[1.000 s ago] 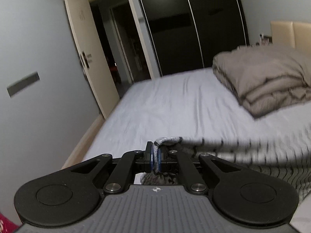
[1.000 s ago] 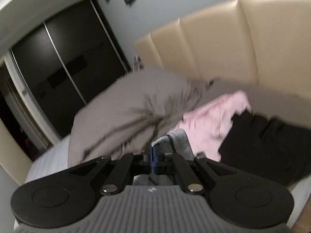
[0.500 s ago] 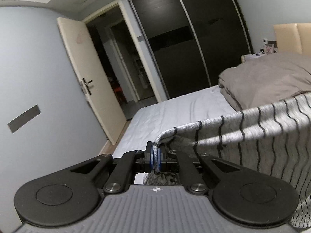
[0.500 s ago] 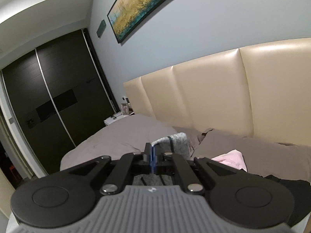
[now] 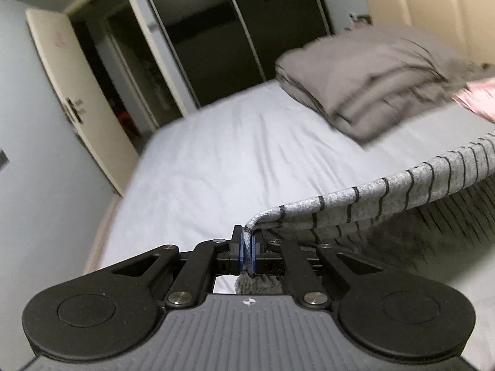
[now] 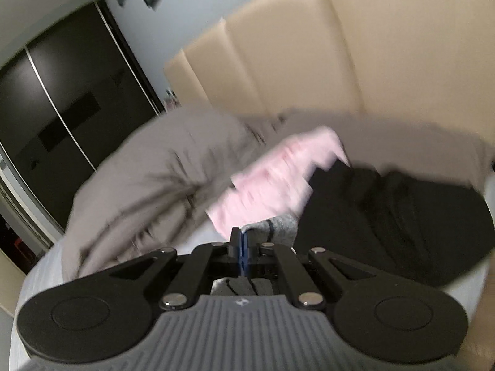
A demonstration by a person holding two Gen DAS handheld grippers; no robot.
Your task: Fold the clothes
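A grey garment with thin dark stripes (image 5: pixel 386 191) stretches from the lower middle to the right edge of the left wrist view, held up above the white bed sheet (image 5: pixel 222 154). My left gripper (image 5: pixel 246 249) is shut on one corner of it. In the right wrist view my right gripper (image 6: pixel 243 252) is shut on another edge of the same striped garment (image 6: pixel 280 225), which pokes out just past the blue pads. The cloth between the two grippers hangs out of sight.
A folded taupe duvet (image 5: pixel 365 80) lies at the head of the bed. A pink garment (image 6: pixel 278 176) and a black garment (image 6: pixel 402 216) lie beside it, below the beige headboard (image 6: pixel 324 55). A dark wardrobe (image 5: pixel 263 21) and an open door (image 5: pixel 77 99) stand beyond the bed.
Both grippers rose and then came down again toward the bed with the striped garment. The views tipped up to the wall and back down; the cloth now spreads lower over the sheet.
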